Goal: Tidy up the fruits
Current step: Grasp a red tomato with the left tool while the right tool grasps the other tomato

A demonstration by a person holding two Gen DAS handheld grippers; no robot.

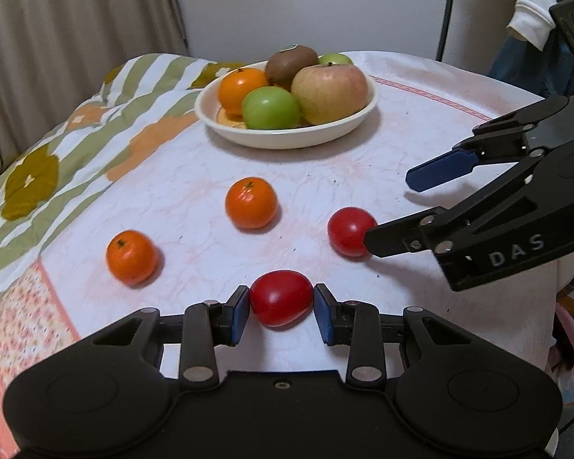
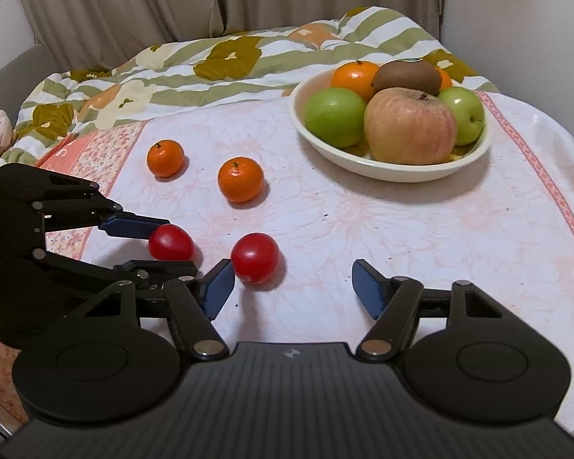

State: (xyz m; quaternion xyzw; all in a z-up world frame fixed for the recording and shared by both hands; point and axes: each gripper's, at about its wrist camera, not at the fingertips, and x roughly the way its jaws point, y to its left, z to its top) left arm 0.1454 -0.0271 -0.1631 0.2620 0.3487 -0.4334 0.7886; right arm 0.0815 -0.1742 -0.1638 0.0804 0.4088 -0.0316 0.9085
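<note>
My left gripper (image 1: 281,306) is shut on a red tomato (image 1: 281,300) that rests on the white cloth; the right wrist view shows the same grip (image 2: 176,246) on that tomato (image 2: 171,242). A second red tomato (image 1: 350,231) (image 2: 255,258) lies just ahead of my right gripper (image 2: 292,288) (image 1: 389,210), close to its left finger (image 2: 218,287). That gripper is open, with no pad on the fruit. Two tangerines (image 1: 250,208) (image 1: 131,256) lie loose further out. A cream bowl (image 1: 287,139) (image 2: 394,174) holds apples, a kiwi and a tangerine.
A white and pink cloth (image 2: 363,229) covers the round table. A striped floral quilt (image 2: 225,61) is bunched along the far left side. Curtains (image 2: 114,4) and a wall stand behind. A person's white sleeve (image 1: 532,4) shows at the top right.
</note>
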